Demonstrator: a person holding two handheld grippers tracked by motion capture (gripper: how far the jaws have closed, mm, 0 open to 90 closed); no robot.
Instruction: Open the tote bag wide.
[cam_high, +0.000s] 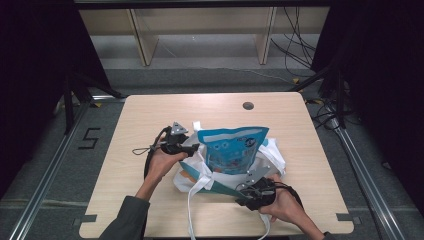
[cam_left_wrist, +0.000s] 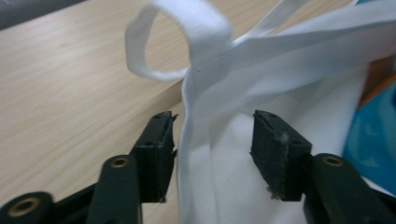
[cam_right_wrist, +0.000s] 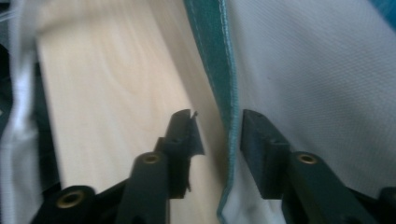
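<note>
A white cloth bag (cam_high: 196, 176) with a teal hem lies crumpled in the middle of the wooden table (cam_high: 150, 115). A blue printed packet (cam_high: 232, 150) stands up out of it. My left gripper (cam_high: 192, 147) is at the bag's left side. Seen in the left gripper view, it (cam_left_wrist: 212, 140) is open, with the bag's white rim (cam_left_wrist: 196, 140) loose between the jaws and a strap loop (cam_left_wrist: 187, 28) just beyond. My right gripper (cam_high: 245, 192) is at the bag's near right edge. It (cam_right_wrist: 219, 133) is open too, the teal hem (cam_right_wrist: 212, 56) hanging in the gap.
A long white strap (cam_high: 190, 215) trails from the bag over the table's near edge. A round cable hole (cam_high: 248, 105) sits near the far edge. Beyond the table are wooden shelf legs (cam_high: 142, 47) and loose cables (cam_high: 295, 45) on the floor.
</note>
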